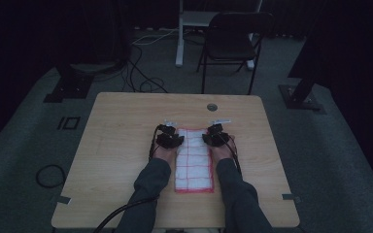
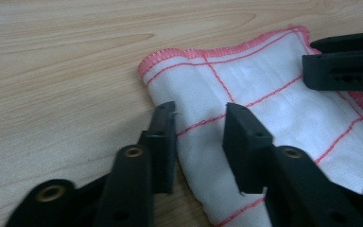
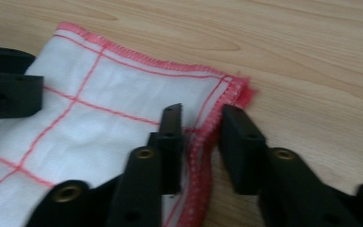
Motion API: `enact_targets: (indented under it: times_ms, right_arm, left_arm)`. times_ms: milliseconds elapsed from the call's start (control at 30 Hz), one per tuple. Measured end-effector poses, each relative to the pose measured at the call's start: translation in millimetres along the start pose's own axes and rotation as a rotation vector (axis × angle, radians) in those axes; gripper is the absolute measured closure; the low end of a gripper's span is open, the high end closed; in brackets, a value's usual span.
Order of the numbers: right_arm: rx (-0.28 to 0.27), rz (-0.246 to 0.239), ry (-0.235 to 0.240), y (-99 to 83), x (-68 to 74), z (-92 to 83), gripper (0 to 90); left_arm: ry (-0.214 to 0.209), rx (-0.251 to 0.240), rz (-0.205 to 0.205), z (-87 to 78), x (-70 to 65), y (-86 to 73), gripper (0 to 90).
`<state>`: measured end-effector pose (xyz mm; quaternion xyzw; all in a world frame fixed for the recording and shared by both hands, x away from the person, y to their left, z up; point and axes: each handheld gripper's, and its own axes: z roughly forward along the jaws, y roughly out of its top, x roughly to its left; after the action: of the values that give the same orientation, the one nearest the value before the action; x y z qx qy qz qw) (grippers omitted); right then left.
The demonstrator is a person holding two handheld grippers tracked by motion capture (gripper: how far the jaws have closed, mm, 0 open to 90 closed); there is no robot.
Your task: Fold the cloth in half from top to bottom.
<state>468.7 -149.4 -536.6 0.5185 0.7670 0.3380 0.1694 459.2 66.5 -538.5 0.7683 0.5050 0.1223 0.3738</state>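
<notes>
The folded white cloth [image 1: 193,160] lies flat in the middle of the desk [image 1: 116,145]. The left tool [image 2: 199,124] and right tool [image 3: 202,126] straddle its far corners, not pinching yet. Squeeze both edges together, I think, then lift evenly.

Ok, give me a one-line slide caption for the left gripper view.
Left gripper straddles the folded long edge of a white, red-checked cloth on a wooden table.

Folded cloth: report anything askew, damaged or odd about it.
Nothing stands out. The white cloth with red grid lines lies flat and folded on the table, edges fairly square. The left claw straddles one side edge, the right claw the other.
</notes>
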Motion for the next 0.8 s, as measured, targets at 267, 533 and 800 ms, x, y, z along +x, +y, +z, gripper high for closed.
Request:
enact_targets:
  times_ms: [267,533,800]
  right_arm:
    - [-0.018,0.007,0.032,-2.5,-0.2,-0.3,85.6]
    - [-0.049,0.014,0.037,-0.9,-3.4,-6.2,85.9]
    - [-0.082,0.024,0.048,4.9,-7.4,-13.6,85.8]
  left_arm:
    - [-0.004,0.054,0.019,-1.0,-2.1,7.5,85.8]
    - [-0.007,0.024,0.034,-6.5,-4.9,13.3,85.9]
    - [-0.021,-0.016,0.033,-15.1,-6.7,23.3,85.8]
